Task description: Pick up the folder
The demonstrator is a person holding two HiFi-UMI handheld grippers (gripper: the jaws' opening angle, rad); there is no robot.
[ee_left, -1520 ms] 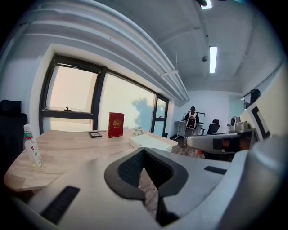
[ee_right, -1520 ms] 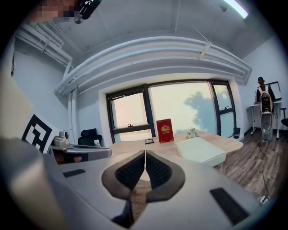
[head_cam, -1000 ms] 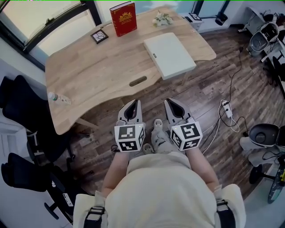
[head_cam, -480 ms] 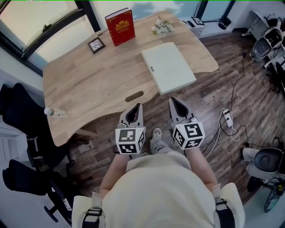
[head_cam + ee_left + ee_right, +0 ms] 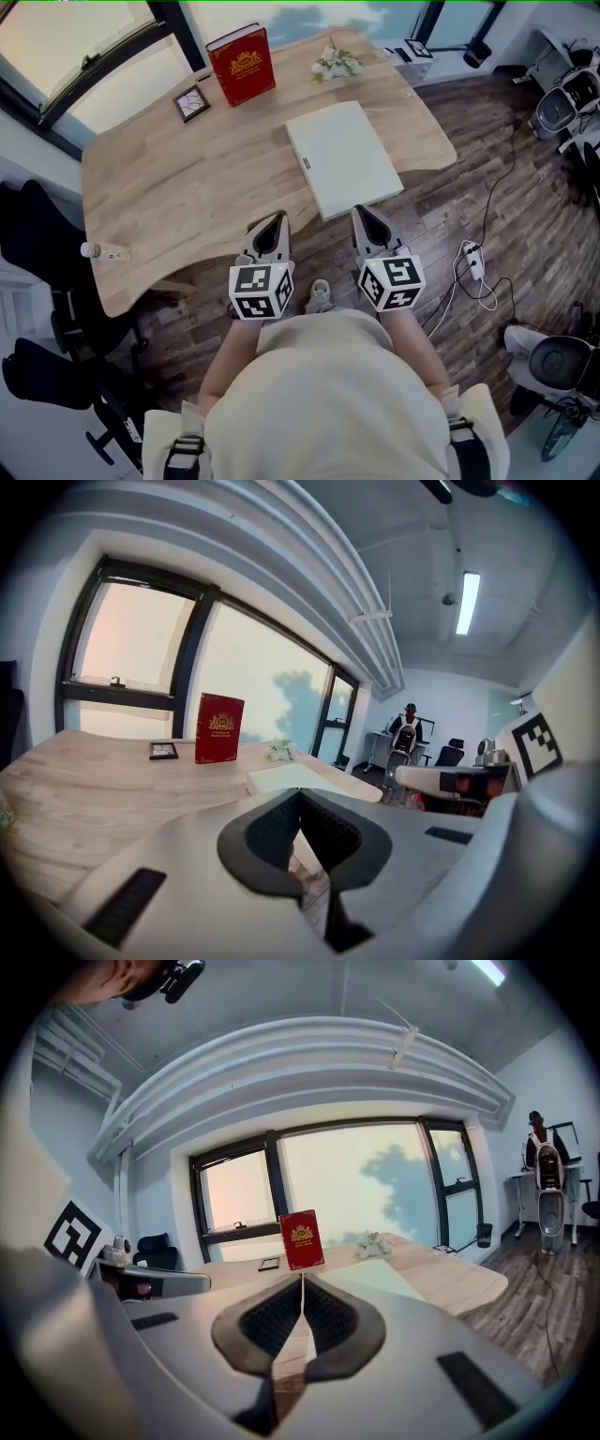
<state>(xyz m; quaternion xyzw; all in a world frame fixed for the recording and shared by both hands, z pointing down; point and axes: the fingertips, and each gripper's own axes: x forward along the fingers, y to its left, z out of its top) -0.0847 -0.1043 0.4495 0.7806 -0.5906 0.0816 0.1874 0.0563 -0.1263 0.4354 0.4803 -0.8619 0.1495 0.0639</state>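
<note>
The folder [image 5: 341,157] is a flat pale-green rectangle lying on the right part of the wooden desk [image 5: 178,197], its near corner reaching the desk's front edge. It also shows low and pale in the left gripper view [image 5: 286,778] and the right gripper view [image 5: 375,1279]. My left gripper [image 5: 274,221] hovers at the desk's front edge, left of the folder, jaws shut and empty. My right gripper [image 5: 364,214] is just short of the folder's near edge, also shut with nothing in it.
A red book [image 5: 241,65] stands upright at the desk's back, with a small framed picture [image 5: 191,103] to its left and a white flower bunch [image 5: 336,63] to its right. A plastic bottle [image 5: 105,251] lies at the left edge. Cables and a power strip [image 5: 471,262] lie on the floor at right.
Both grippers have moved forward from over the floor to the desk's front edge, nearer the folder. Their jaws stayed shut.
</note>
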